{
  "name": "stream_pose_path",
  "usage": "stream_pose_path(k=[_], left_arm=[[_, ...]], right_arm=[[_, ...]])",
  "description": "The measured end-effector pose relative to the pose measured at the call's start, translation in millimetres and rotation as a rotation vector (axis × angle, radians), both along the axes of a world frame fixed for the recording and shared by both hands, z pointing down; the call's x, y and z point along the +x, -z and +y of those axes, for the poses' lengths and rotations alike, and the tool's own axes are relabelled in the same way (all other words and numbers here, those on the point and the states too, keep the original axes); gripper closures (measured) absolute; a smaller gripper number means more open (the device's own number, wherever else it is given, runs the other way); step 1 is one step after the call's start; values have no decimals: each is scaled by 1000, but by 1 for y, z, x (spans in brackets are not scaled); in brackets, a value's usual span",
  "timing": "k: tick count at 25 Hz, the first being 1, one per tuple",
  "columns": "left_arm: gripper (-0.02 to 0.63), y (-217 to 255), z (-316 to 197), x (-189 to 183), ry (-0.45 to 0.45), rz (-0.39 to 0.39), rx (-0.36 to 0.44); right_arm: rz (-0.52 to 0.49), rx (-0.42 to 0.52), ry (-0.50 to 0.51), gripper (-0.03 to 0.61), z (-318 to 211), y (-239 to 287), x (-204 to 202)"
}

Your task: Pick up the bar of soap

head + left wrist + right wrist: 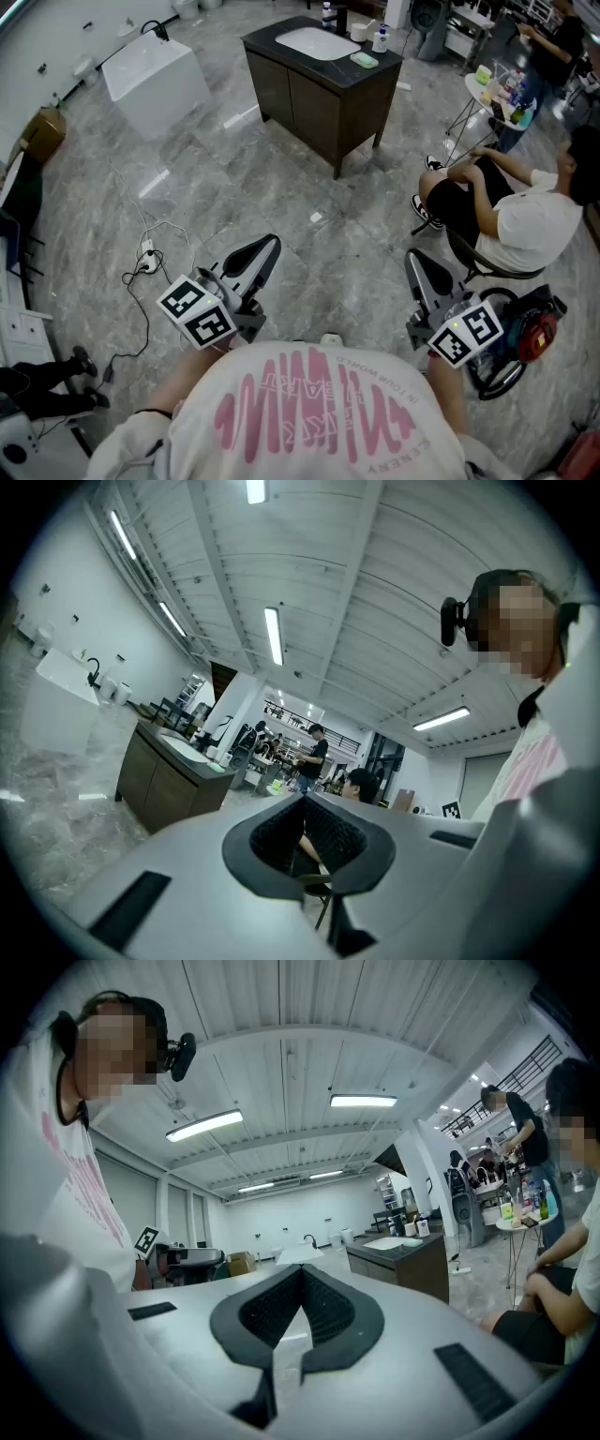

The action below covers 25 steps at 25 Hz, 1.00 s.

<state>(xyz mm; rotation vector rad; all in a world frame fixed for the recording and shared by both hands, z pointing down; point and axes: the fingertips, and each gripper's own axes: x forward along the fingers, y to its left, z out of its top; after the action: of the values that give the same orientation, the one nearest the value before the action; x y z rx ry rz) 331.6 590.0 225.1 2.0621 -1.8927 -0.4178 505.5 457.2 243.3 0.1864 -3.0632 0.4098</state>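
Observation:
A pale green bar of soap [364,60] lies on the dark top of a vanity cabinet [319,94], right of its white sink [312,42], far across the floor. My left gripper [265,249] and right gripper [413,260] are held level near my chest, both shut with nothing between the jaws. In the left gripper view the gripper [303,801] points past the cabinet, with the soap [217,768] small at the left. From the right gripper [302,1269] the soap [412,1242] appears tiny on the cabinet at the right.
A person sits on a chair [525,220] at the right. Bottles [380,39] stand by the sink. A white box [155,70] sits at the far left, a cable and power strip [145,258] lie on the marble floor, and a round side table [502,94] stands at the far right.

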Motion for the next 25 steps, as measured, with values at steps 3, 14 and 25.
stream_pose_path(k=[3,14,25], left_arm=[[603,-2,1,-1,4,2,2],[603,-2,-25,-18,41,4,9],[603,-34,-32,-32,186,32,11]], right_arm=[[-9,0,3,568,-1,-1,-1],[-77,-52,24,568,-38,4,-7],[-58,-128,22,568,-91,-26,4]])
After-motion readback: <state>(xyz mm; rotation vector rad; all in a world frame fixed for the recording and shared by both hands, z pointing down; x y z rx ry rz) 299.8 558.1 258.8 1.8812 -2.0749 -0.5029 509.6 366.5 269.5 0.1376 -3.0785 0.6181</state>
